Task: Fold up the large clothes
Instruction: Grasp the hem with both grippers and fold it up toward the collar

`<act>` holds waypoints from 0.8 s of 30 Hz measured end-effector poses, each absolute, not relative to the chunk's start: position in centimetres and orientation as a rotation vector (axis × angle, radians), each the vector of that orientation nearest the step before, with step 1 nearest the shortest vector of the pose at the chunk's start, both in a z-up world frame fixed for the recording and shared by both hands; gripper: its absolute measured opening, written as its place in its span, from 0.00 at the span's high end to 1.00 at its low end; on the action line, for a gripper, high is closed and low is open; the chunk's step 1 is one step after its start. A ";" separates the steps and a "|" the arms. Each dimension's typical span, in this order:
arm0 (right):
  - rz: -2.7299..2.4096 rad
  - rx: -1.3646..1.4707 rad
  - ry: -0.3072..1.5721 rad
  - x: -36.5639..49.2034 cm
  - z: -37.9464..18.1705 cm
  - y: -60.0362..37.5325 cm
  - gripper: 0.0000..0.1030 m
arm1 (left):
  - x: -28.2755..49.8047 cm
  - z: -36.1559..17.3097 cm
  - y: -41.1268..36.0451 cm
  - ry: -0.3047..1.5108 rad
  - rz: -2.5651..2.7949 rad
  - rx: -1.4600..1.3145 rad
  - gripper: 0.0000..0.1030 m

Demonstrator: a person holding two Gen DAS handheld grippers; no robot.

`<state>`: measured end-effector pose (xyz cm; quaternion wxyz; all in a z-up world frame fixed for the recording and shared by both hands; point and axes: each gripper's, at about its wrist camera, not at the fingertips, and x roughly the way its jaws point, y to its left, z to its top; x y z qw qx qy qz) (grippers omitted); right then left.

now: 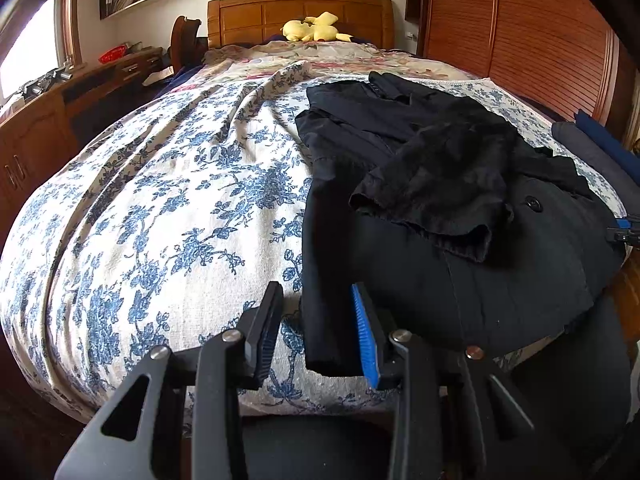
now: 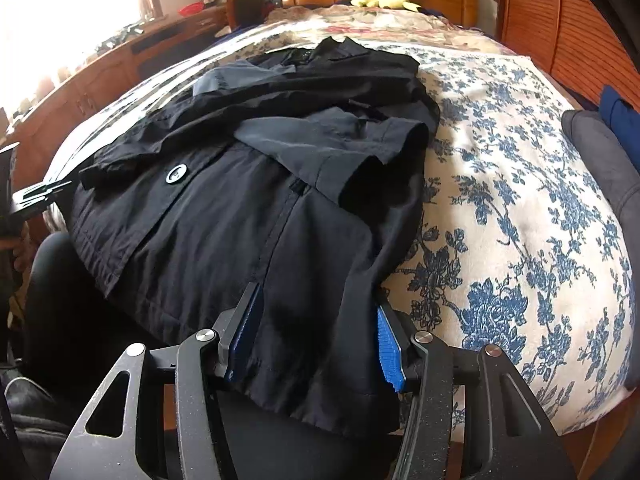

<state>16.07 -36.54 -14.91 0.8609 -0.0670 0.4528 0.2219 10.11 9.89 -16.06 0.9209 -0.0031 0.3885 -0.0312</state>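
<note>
A large black coat [image 1: 440,280] lies flat on the bed's blue-flowered spread [image 1: 180,200], both sleeves [image 1: 432,184] folded across its chest. My left gripper [image 1: 316,288] is open at the near edge. The coat's left hem corner sits between its fingers, and a strip of spread shows beside the left finger [image 1: 268,320]. In the right wrist view the coat [image 2: 240,220] fills the middle, with a round button [image 2: 176,174] on its front. My right gripper [image 2: 318,294] straddles the right part of the hem. Its jaws are apart and the cloth between them lies flat.
A yellow plush toy [image 1: 316,28] rests by the wooden headboard [image 1: 300,12]. A wooden desk [image 1: 40,140] runs along the left and a slatted wardrobe [image 1: 520,40] along the right. Folded grey and blue cloth [image 2: 600,148] lies at the bed's right edge. A person's dark trouser leg [image 2: 60,300] is close below.
</note>
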 end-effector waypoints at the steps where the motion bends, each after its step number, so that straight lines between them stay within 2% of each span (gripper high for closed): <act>1: 0.464 -0.147 0.948 16.0 -15.0 -36.5 0.56 | 10.1 -16.1 9.9 0.800 -0.066 -0.009 0.68; 2: 0.459 -0.161 0.944 16.0 -15.0 -36.4 0.67 | 10.1 -16.1 10.0 0.802 -0.068 -0.010 0.68; 3: 0.453 -0.174 0.938 16.0 -15.0 -36.4 0.71 | 10.1 -16.1 10.0 0.804 -0.070 -0.009 0.68; 4: 0.453 -0.170 0.936 16.1 -15.0 -36.5 0.78 | 10.1 -16.0 9.9 0.806 -0.077 -0.008 0.75; 5: 0.450 -0.168 0.935 16.1 -14.9 -36.6 0.85 | 10.1 -15.9 9.8 0.810 -0.091 -0.013 0.88; 7: 0.449 -0.177 0.928 16.2 -14.7 -36.6 0.90 | 9.9 -15.4 9.4 0.806 -0.100 -0.009 0.93; 12: 0.483 -0.144 0.898 16.6 -13.5 -36.8 0.97 | 9.4 -12.4 8.6 0.740 -0.126 -0.018 0.97; 24: 0.518 -0.059 0.726 16.7 -6.3 -36.6 0.98 | 8.9 -4.0 7.4 0.558 -0.160 -0.001 0.97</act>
